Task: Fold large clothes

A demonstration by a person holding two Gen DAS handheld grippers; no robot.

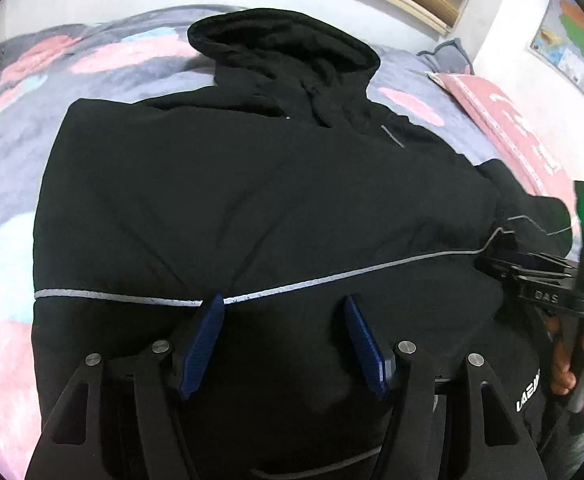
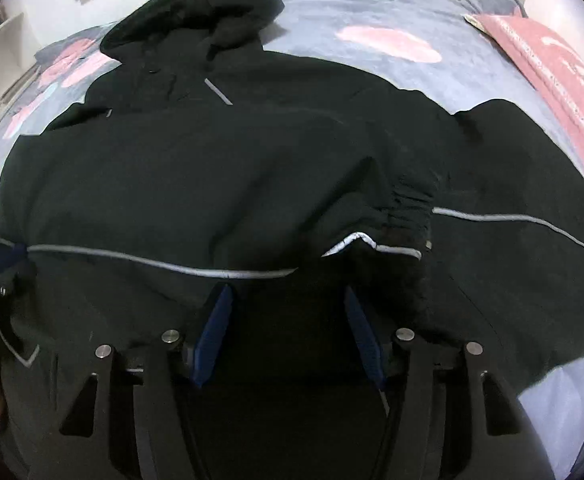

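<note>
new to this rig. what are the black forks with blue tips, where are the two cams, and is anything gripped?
No robot here: a person carries one handheld two-finger gripper per hand, each with a fisheye camera looking along its fingers. One picture is the left gripper's view, the other the right gripper's. The blue strips are finger pads. A black hooded jacket with grey reflective piping lies spread on a bed with a grey-and-pink cover; a pink pillow lies off to the right. Both grippers are open above the jacket, holding nothing.

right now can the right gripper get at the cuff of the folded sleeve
Probably yes. The right gripper is open and the cuff lies on top of the jacket just ahead of it, slightly to its right, with nothing covering it.
</note>
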